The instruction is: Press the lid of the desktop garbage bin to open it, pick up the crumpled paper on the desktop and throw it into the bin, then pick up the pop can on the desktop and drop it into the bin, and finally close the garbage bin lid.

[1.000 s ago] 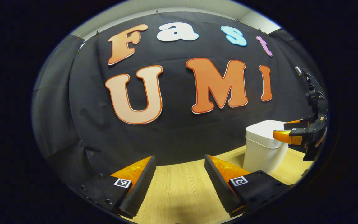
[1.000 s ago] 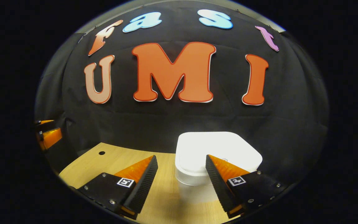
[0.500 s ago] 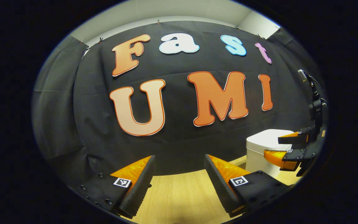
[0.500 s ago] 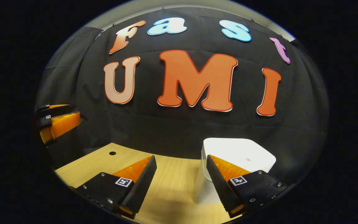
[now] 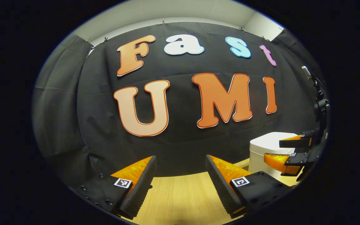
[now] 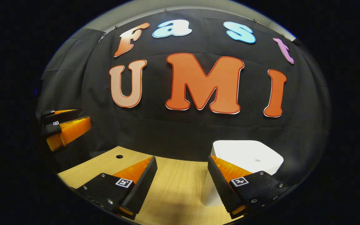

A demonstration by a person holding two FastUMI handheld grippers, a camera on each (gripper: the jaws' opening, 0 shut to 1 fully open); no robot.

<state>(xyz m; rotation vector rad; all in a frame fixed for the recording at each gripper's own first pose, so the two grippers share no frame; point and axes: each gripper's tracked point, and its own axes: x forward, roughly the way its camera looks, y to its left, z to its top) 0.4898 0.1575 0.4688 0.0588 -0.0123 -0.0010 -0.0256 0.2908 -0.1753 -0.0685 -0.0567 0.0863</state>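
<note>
**White bin with its lid shut**

A small white garbage bin (image 6: pixel 245 162) is seen standing upright on the light wooden surface (image 6: pixel 173 190), close to the black cloth wall behind it. The bin is shaped like a box with soft, round corners. Its lid (image 6: pixel 248 154) is flat and smooth, and it is shut all the way down. A tiny round dot is seen near the middle of the lid. In the left gripper view, the same bin (image 5: pixel 266 150) is seen far over on the right side, and a thin line is seen where the lid meets the body.
</note>
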